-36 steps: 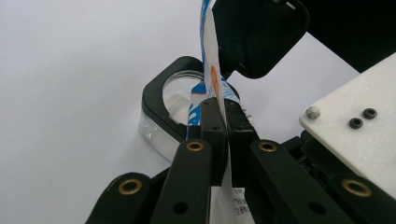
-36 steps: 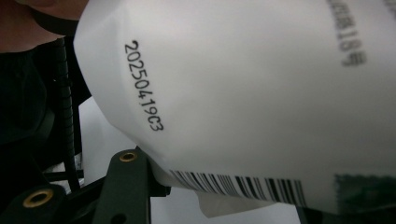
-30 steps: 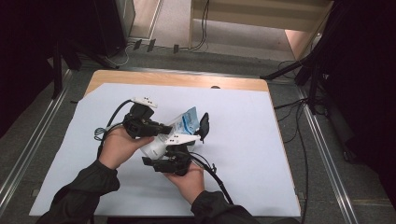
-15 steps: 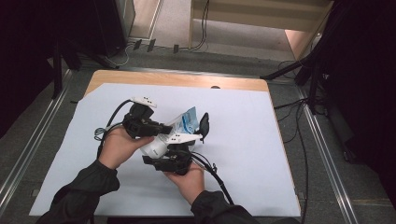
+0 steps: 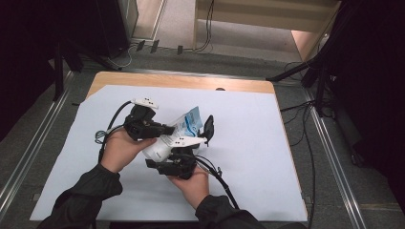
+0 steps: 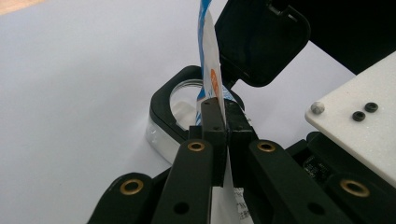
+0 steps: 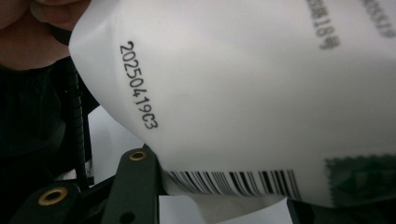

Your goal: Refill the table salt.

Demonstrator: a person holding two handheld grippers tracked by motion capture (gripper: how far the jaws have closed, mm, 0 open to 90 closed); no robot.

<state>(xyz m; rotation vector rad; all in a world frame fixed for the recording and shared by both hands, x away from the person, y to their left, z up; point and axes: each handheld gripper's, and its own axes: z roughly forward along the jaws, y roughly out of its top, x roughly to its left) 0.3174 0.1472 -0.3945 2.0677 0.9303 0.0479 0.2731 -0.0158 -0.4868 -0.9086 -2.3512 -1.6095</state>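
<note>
White and blue pouch (image 5: 177,135) hangs above the tabletop (image 5: 267,143), its thin edge pinched by the left hand-held gripper (image 6: 222,116), its body clamped in the right hand-held gripper (image 5: 184,151), so pull gently.

Two tongs – left tongs (image 5: 165,129), right tongs (image 5: 191,143) – one pouch (image 5: 184,125), one clear black-lidded container (image 6: 180,116).
</note>
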